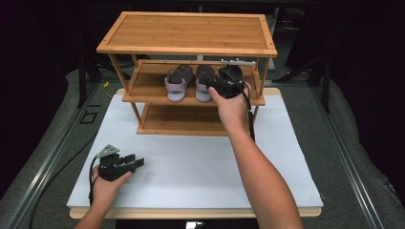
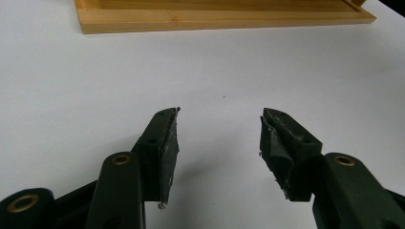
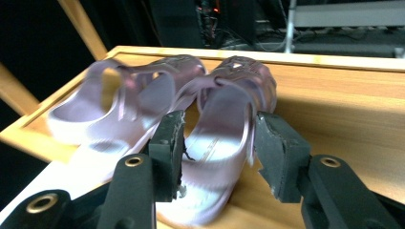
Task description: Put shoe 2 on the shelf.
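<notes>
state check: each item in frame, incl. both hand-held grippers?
Left hand-held gripper: open, nothing between the jaws, low over the white table top.
Right hand-held gripper: open, jaws either side of the right sandal's heel.
Left lilac strapped sandal: upright on the middle shelf.
Right lilac strapped sandal: upright beside it, not gripped.
Three-tier bamboo shoe rack: upright, top shelf bare.

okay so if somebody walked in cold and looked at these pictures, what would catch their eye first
Most striking is the pair of lilac sandals side by side on the middle shelf of the bamboo shoe rack at the far end of the white table. The right gripper sits at the heel of the right-hand sandal, its jaws open on either side of it. The left gripper rests open on the table near the front left corner.
</notes>
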Demonstrator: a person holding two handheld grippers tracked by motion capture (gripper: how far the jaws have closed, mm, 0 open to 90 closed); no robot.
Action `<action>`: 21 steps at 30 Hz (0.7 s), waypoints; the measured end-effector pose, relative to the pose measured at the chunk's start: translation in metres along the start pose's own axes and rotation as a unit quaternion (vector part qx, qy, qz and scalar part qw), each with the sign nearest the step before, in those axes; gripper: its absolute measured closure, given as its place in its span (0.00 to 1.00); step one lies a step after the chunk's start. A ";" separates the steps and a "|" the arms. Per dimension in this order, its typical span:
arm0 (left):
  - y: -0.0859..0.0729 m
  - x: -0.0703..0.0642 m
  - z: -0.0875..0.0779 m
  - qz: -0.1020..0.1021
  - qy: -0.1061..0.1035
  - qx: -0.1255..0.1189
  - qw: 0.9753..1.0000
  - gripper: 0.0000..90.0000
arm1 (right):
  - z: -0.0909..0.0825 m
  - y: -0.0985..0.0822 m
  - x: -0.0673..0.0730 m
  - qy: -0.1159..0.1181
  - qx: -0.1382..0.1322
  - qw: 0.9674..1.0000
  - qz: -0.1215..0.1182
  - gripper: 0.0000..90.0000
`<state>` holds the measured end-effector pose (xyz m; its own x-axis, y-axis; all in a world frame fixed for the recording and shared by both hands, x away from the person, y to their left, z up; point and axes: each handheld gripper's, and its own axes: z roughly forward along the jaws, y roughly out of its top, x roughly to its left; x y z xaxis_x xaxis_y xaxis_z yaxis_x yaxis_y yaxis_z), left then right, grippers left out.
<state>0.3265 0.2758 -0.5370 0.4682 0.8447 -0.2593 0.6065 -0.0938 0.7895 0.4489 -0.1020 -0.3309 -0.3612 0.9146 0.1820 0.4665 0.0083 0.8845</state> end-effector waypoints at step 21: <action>0.085 -0.023 -0.010 0.032 -0.007 -0.076 0.997 0.77 | -0.035 -0.031 -0.027 0.018 -0.005 0.999 -0.049 0.57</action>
<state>0.3607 0.2542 -0.4581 0.5126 0.8317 -0.2133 0.4718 -0.0654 0.8793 0.4159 -0.1413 -0.3480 -0.4337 0.8944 0.1095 0.4190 0.0926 0.9033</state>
